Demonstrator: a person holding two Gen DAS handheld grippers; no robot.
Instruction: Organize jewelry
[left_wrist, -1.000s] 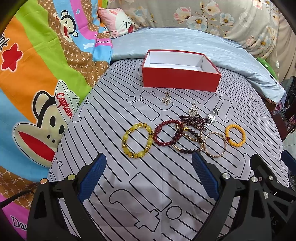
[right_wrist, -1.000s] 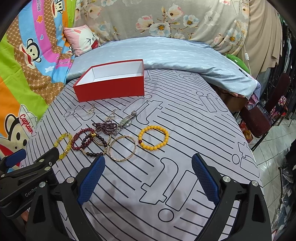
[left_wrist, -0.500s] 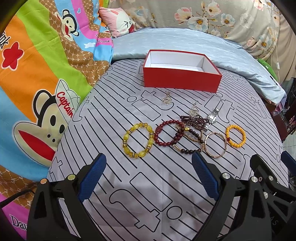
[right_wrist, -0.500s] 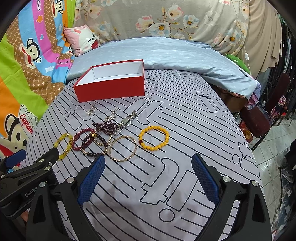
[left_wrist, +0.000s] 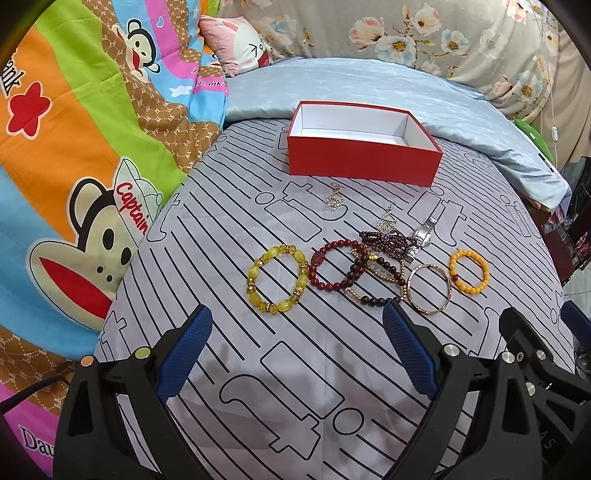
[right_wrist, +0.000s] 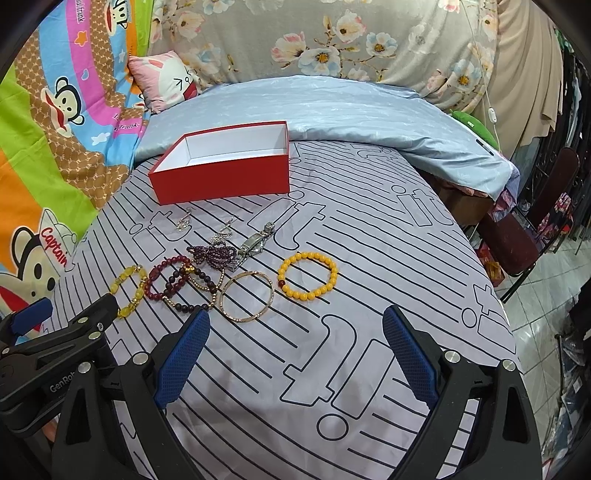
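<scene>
Jewelry lies in a row on the striped grey bedsheet: a yellow crystal bracelet (left_wrist: 277, 280), a dark red bead bracelet (left_wrist: 334, 267), tangled purple and brown beads (left_wrist: 386, 245), a gold bangle (left_wrist: 429, 283), an orange bead bracelet (left_wrist: 469, 271), a silver watch (left_wrist: 423, 232) and two small pendants (left_wrist: 334, 199). Behind them stands an empty red box (left_wrist: 364, 146). My left gripper (left_wrist: 295, 354) hovers open just short of the yellow bracelet. My right gripper (right_wrist: 295, 354) is open, short of the bangle (right_wrist: 247, 297) and orange bracelet (right_wrist: 308, 275).
A colourful cartoon blanket (left_wrist: 74, 155) covers the left side. A pale blue quilt (right_wrist: 332, 110) and a pink pillow (right_wrist: 166, 79) lie behind the box. The bed's right edge drops to a chair (right_wrist: 524, 236) and tiled floor.
The jewelry and box sit slightly lower in the left wrist view, so that gripper has shifted a little. The right wrist view is nearly unchanged.
</scene>
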